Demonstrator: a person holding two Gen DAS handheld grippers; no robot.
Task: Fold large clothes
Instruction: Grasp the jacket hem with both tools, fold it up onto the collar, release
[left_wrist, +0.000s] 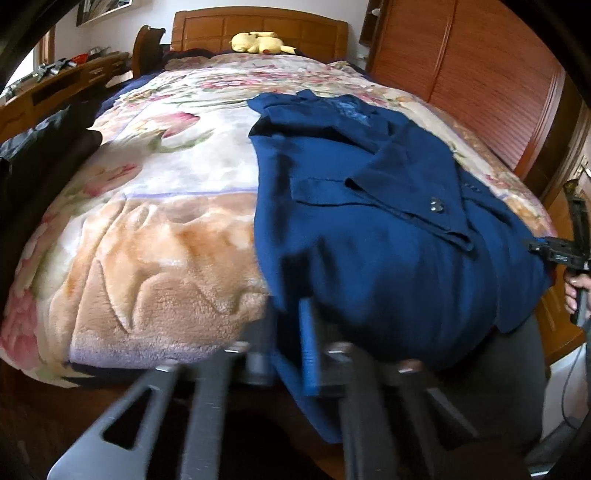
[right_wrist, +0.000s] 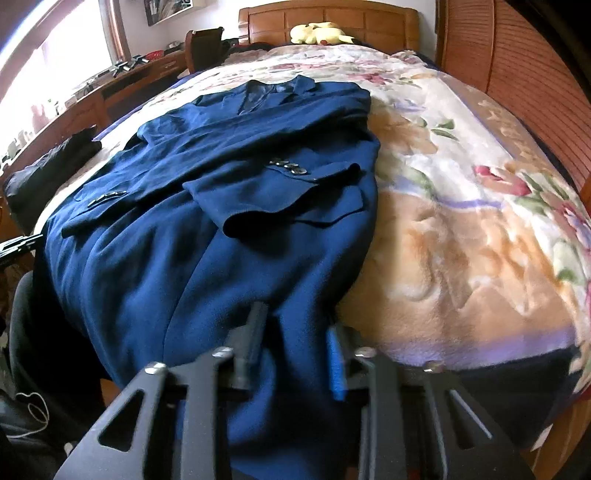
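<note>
Left wrist view looks over a navy coat (left_wrist: 369, 229) spread lengthwise on the floral blanket (left_wrist: 155, 206) of a bed, its sleeves crossed over the front and its hem hanging off the foot of the mattress. The left gripper (left_wrist: 295, 354) has its jaws pinched on the hem's left corner; blur hides the exact bite. In the right wrist view the right gripper (right_wrist: 295, 350) is closed on the hem's other side, cloth bunched between its jaws.

The likely step is folding the hem up toward the collar. Both corners should rise together and level, keeping the edge taut, so the crossed sleeves stay put and the heavy wool does not sag in the middle.

Both grippers tilt steeply downward at the bed's foot, side by side. The person's hand (left_wrist: 574, 291) grips the right handle.
</note>
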